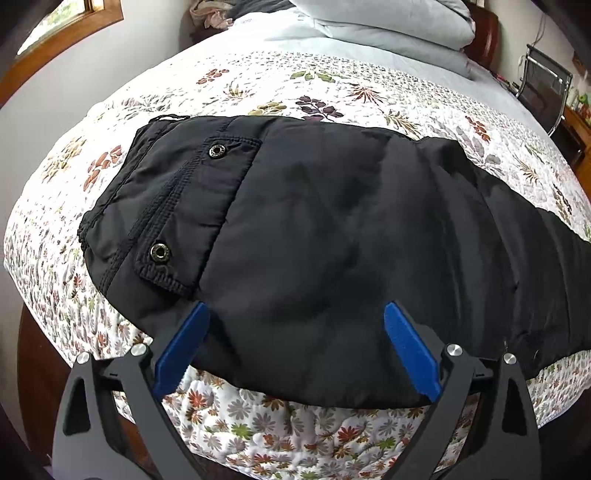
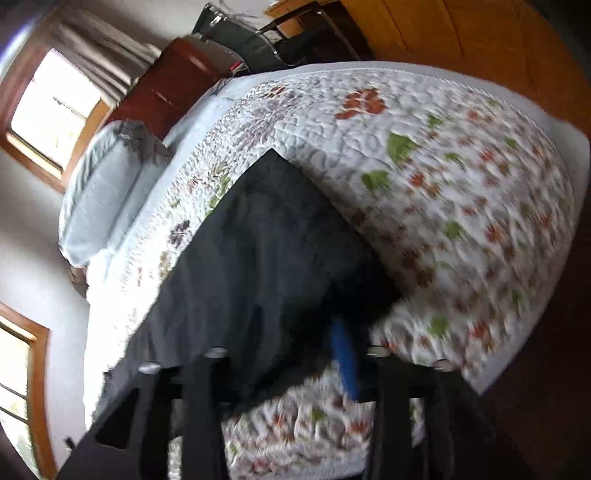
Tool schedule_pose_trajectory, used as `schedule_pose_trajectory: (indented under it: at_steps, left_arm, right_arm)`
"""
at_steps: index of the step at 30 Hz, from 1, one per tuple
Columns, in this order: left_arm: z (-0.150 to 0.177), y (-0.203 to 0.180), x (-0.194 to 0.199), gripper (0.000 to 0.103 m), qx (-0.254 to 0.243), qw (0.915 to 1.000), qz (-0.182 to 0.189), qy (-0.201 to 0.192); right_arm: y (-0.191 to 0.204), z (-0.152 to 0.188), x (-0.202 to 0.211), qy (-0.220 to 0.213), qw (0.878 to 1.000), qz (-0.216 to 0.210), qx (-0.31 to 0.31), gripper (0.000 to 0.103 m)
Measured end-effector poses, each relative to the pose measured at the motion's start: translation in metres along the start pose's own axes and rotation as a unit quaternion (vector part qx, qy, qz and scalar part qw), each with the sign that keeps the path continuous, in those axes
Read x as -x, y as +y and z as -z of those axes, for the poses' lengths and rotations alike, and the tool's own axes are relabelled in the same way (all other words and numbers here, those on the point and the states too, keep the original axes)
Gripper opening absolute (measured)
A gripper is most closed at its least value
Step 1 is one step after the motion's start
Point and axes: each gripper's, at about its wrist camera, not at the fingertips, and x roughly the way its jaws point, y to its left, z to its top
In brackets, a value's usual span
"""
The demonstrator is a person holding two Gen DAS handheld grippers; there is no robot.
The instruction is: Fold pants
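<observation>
A big bed (image 1: 258,424) with a flowery quilt fills both views. Gray pillows (image 1: 388,33) sit at its far end.

The black pants (image 1: 332,240) lie flat on the quilt, near the edge of the bed. The waist end, with two round metal snaps (image 1: 159,252), is on the left in the left view. The legs stretch off to the right.

The left gripper (image 1: 295,339) tips steeply down over the near edge of the pants. Its two blue fingers (image 1: 410,350) stand wide apart, one on each side of the cloth, and they squeeze nothing.

The right gripper (image 2: 295,354) slants down over the leg end of the pants (image 2: 258,258). This view is blurry. One blue finger (image 2: 345,358) shows; the other is lost against the dark cloth. The jaws look partly apart, and I cannot tell if any cloth is pinched between them.
</observation>
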Motion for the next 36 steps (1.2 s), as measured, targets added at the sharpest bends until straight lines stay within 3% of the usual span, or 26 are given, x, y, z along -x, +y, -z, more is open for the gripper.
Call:
schedule_pose_trajectory:
  at_steps: [6, 10, 17, 23, 26, 28, 31, 36]
  left_arm:
    - [0.002, 0.006, 0.008, 0.096, 0.012, 0.9999, 0.004, -0.003]
    - [0.006, 0.012, 0.018, 0.096, 0.03, 0.9993, 0.013, -0.017]
    - [0.011, 0.02, 0.019, 0.096, 0.051, 0.9984, 0.012, -0.02]
    - [0.014, 0.021, 0.02, 0.096, 0.046, 0.9988, 0.011, -0.014]
    - [0.022, 0.022, 0.025, 0.096, 0.034, 0.9993, 0.01, -0.006]
    - [0.03, 0.026, 0.03, 0.096, 0.032, 0.9995, 0.006, -0.002]
    - [0.039, 0.037, 0.034, 0.096, 0.051, 0.9987, 0.0, 0.004]
    - [0.056, 0.068, 0.032, 0.096, 0.134, 0.9907, -0.003, 0.026]
  right_arm:
    - [-0.042, 0.01, 0.022, -0.011, 0.991, -0.082, -0.105, 0.055]
    - [-0.042, 0.01, 0.015, -0.003, 0.992, -0.069, -0.105, 0.064]
    - [-0.038, 0.006, -0.015, 0.013, 0.988, -0.087, -0.125, 0.065]
    - [-0.02, -0.001, -0.029, 0.02, 0.991, -0.076, -0.112, 0.065]
    - [-0.01, -0.004, -0.031, 0.017, 0.994, -0.052, -0.089, 0.047]
    - [-0.006, -0.006, -0.03, 0.012, 0.996, -0.042, -0.078, 0.025]
    - [-0.003, -0.008, -0.025, 0.005, 0.996, -0.06, -0.072, 0.015]
    - [0.009, -0.011, -0.016, -0.004, 0.997, -0.056, -0.045, 0.014]
